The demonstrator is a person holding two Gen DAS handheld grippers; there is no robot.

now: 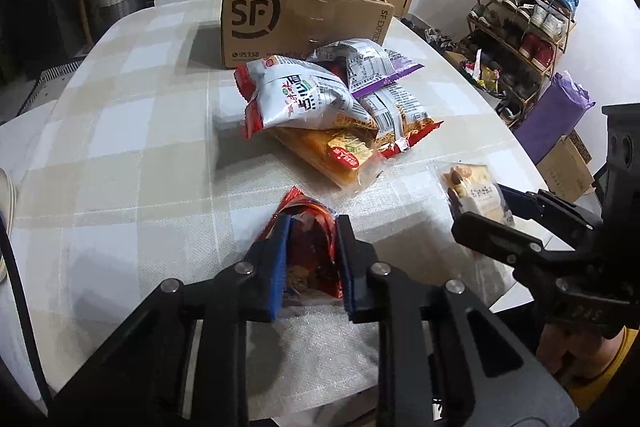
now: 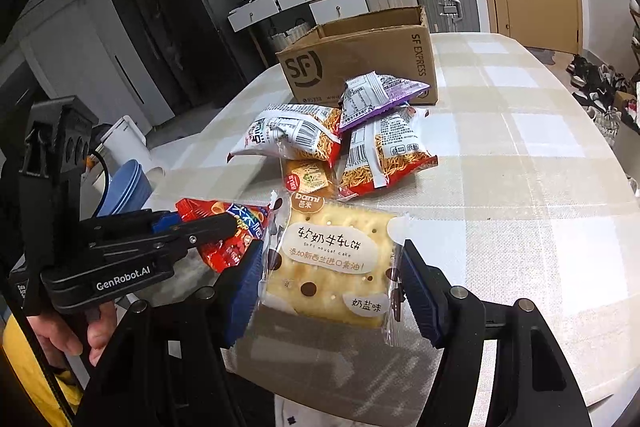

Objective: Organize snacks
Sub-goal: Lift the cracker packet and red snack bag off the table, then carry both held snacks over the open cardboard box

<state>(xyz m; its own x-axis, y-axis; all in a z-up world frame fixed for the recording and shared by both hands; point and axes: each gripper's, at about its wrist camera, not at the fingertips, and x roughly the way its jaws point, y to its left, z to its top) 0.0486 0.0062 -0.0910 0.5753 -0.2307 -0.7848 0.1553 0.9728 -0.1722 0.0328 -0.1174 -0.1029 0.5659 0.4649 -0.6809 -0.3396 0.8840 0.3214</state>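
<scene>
Left hand-held gripper point(image 1: 310, 227) pinching crinkly red foil packet point(image 1: 310, 251), right hand-held gripper point(image 2: 332, 255) clamping square clear-wrapped cracker point(image 2: 328, 263), checked tablecloth point(image 1: 132, 163)

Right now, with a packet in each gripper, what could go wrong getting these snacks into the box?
1. The left gripper pinches the red snack packet hard; its contents might get crushed.
2. The right gripper grips the cracker pack by its thin wrapper edges, so it could slip out.
3. The snack pile lies before the cardboard box; a low carry might knock it.
</scene>
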